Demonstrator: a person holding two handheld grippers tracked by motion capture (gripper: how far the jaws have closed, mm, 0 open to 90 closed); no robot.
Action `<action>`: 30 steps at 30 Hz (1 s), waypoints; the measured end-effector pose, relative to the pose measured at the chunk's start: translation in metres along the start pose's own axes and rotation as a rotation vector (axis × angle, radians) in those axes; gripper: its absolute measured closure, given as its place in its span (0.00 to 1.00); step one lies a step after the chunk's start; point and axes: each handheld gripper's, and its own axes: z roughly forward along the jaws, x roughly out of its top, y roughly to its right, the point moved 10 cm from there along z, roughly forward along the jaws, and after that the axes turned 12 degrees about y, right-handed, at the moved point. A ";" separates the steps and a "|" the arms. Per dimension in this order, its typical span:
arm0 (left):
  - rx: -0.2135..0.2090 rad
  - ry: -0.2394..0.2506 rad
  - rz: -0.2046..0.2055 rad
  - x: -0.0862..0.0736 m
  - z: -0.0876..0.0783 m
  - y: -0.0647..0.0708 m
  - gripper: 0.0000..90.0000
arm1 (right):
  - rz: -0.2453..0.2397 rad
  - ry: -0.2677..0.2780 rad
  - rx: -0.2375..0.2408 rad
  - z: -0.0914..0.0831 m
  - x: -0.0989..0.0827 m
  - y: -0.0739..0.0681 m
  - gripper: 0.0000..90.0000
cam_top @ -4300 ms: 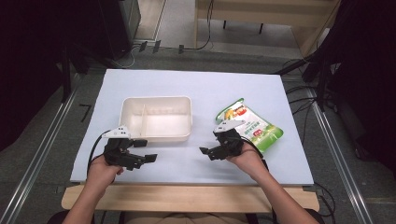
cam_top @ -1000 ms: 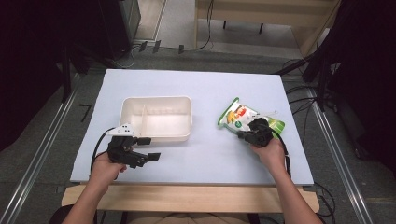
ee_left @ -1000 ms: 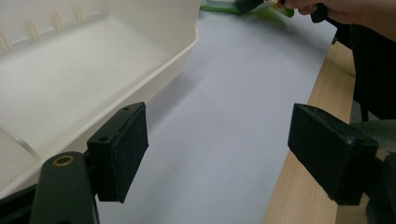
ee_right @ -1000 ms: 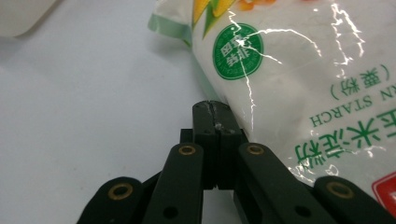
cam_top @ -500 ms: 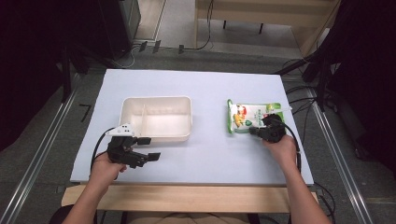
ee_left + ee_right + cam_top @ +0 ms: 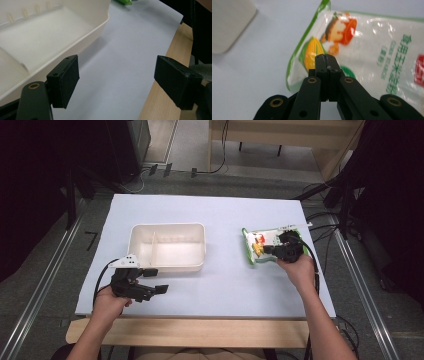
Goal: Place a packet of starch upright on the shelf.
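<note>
Pale blue sheet over a wooden table, dark floor and cables around it. At the left, left gripper low over the sheet, jaws wide apart, nothing between the pads. Just beyond it, white plastic tray, split by a thin wall into a narrow and a wide compartment, bare white floor in both. At the right, well apart from the tray, snack bag, in the right gripper. Jaws there pressed fully together, seemingly on a thin fold of the bag. On the bag: green border, corn cob, cartoon figure in orange, green Chinese characters, red label, too blurred for reading.
</note>
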 end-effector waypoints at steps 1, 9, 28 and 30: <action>0.000 0.000 0.000 0.000 0.000 0.000 0.23 | 0.000 0.000 0.000 0.000 0.000 0.000 1.00; 0.024 0.001 -0.002 -0.005 -0.008 0.001 0.23 | 0.022 -0.020 -0.001 0.046 0.030 0.000 1.00; 0.063 0.012 -0.010 -0.015 -0.027 0.003 0.23 | 0.039 -0.166 -0.093 0.106 0.043 0.016 1.00; 0.062 0.015 -0.009 -0.014 -0.027 0.004 0.23 | 0.049 -0.170 -0.090 0.105 0.042 0.015 1.00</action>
